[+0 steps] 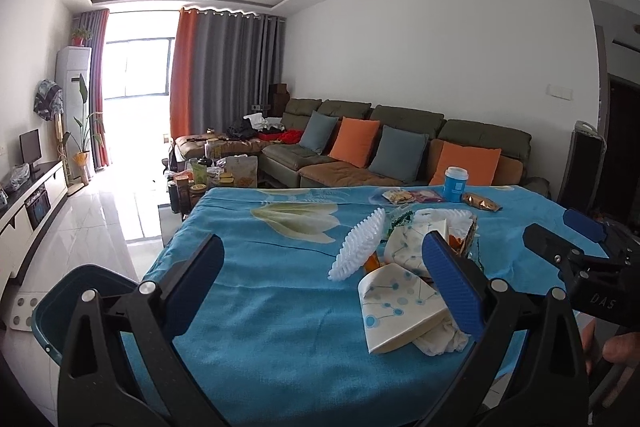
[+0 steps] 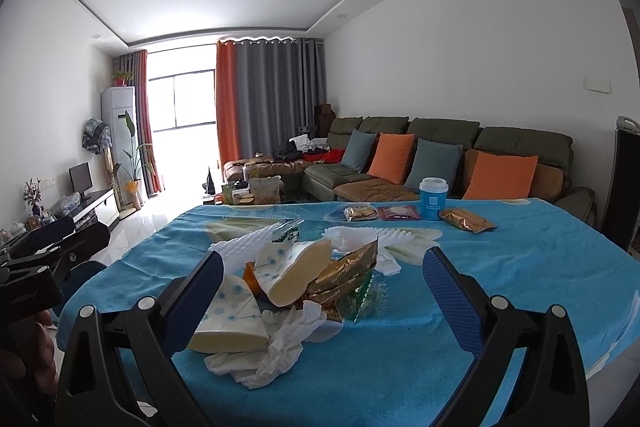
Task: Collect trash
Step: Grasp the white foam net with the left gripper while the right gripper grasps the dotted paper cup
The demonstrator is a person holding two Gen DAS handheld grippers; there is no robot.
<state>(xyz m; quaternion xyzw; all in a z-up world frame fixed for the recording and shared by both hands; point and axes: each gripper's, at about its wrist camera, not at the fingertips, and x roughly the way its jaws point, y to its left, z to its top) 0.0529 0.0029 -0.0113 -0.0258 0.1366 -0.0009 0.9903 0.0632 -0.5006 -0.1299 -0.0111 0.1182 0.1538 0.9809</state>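
Note:
A pile of trash lies on the blue tablecloth (image 1: 260,287): flattened dotted paper cups (image 1: 394,307), crumpled white tissue (image 2: 280,351), white foam netting (image 1: 358,247) and a gold wrapper (image 2: 344,275). My left gripper (image 1: 328,287) is open and empty over the cloth, its right finger beside the dotted cup. My right gripper (image 2: 324,307) is open and empty, its fingers either side of the pile above the near edge. The right gripper also shows in the left wrist view (image 1: 568,243). A blue bin (image 1: 72,307) sits at the table's left.
A blue paper cup (image 2: 433,199) stands at the table's far side with snack packets (image 2: 466,219) beside it. A sofa with orange and blue cushions (image 2: 440,163) runs behind. A TV stand (image 1: 28,203) lines the left wall.

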